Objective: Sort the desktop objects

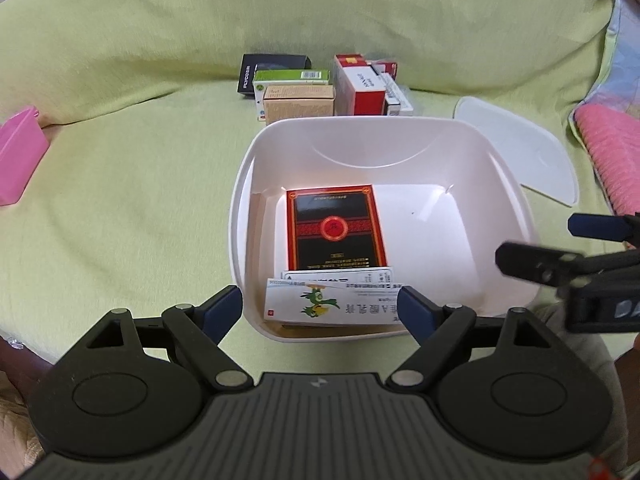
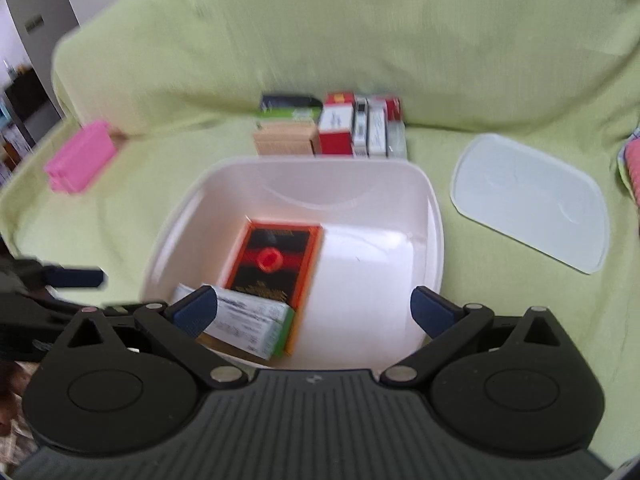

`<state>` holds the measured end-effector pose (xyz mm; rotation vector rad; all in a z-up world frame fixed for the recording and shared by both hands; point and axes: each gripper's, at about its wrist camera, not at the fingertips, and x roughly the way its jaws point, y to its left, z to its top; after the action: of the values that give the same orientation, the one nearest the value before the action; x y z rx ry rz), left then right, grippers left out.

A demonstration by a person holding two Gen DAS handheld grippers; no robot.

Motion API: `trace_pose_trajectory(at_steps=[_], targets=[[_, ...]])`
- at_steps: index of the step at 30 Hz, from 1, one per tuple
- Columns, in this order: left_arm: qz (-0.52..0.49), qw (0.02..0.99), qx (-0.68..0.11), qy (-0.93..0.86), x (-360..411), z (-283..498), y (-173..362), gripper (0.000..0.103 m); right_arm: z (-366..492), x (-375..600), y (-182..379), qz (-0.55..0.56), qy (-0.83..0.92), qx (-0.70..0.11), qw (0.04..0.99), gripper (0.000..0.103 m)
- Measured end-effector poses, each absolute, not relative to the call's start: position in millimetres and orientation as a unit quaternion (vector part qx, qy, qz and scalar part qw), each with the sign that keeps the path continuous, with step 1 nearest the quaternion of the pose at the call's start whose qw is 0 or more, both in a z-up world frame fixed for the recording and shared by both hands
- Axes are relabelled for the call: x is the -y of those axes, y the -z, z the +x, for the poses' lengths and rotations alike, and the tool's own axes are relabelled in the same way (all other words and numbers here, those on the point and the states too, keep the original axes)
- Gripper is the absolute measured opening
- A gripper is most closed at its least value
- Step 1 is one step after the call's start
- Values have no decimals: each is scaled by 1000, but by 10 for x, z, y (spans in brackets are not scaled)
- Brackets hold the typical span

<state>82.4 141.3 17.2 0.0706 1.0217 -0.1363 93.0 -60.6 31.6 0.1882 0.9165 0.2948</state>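
Observation:
A white plastic bin (image 1: 492,168) (image 2: 434,216) sits on the green cloth. Inside lie a black-and-red box (image 1: 335,228) (image 2: 276,260) and, at the near end, a white box with a green bird print (image 1: 332,304) (image 2: 248,320). My left gripper (image 1: 320,308) hangs open over the bin's near rim, its blue pads either side of the white box and apart from it. My right gripper (image 2: 314,308) is open too, above the bin's near edge, holding nothing. Its fingers (image 1: 536,264) reach in from the right in the left wrist view.
Several small boxes (image 1: 320,88) (image 2: 332,128) stand in a row behind the bin. The bin's white lid (image 1: 520,152) (image 2: 528,200) lies to the right. A pink container (image 1: 18,156) (image 2: 80,162) sits far left, and a pink textured item (image 1: 612,152) far right.

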Motion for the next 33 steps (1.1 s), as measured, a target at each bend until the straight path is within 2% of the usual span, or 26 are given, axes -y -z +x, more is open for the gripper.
trace_pose_trajectory(at_steps=[12,17,26,30,33], targets=[[13,885,-457,84,-1435,579,-282,86,614,884,-455,201,-148,-390,886,102],[20,893,-447,56,-1497,548,-325,86,781,783,-273,185,-169,-427,869,102],[-8,878,-478,20,-1655,787,-236,87,1249,691,-44,154,-196,-484,839,102],[-6,877,-478,40,-1709,1047,-282,96,1443,795,109,196,-189,-506,819,102],[-1,881,-472,39,-1785,1290,-310,96,1607,808,155,207,-188,-509,814,102]])
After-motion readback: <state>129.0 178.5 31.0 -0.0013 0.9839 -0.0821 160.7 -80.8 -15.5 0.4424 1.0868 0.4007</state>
